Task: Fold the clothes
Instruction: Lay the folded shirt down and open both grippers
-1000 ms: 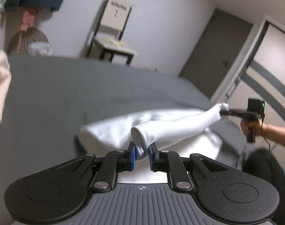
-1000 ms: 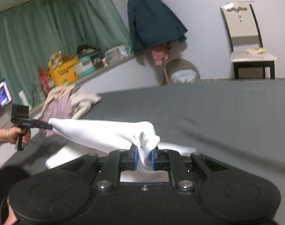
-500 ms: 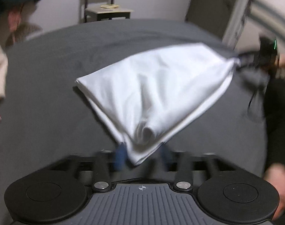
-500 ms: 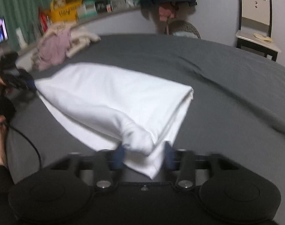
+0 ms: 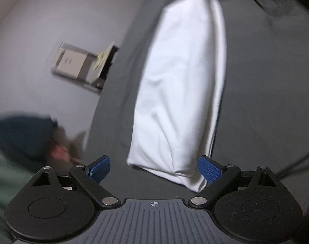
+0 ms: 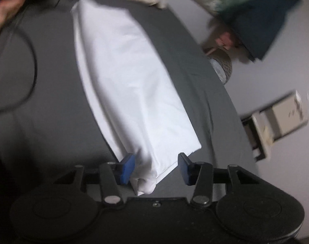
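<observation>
Both tools, left (image 5: 154, 169) and right (image 6: 156, 167), gape over folded white garment (image 5: 180, 93).

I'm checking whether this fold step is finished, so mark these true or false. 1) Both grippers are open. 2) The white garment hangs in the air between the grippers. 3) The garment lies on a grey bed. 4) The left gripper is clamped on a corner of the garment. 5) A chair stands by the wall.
1) True: the left gripper and right gripper both have their fingers spread.
2) False: the white garment lies folded on the surface.
3) True: it rests on the grey bed.
4) False: its blue fingers stand apart, either side of the garment's near end.
5) True: a chair stands by the wall, blurred.
</observation>
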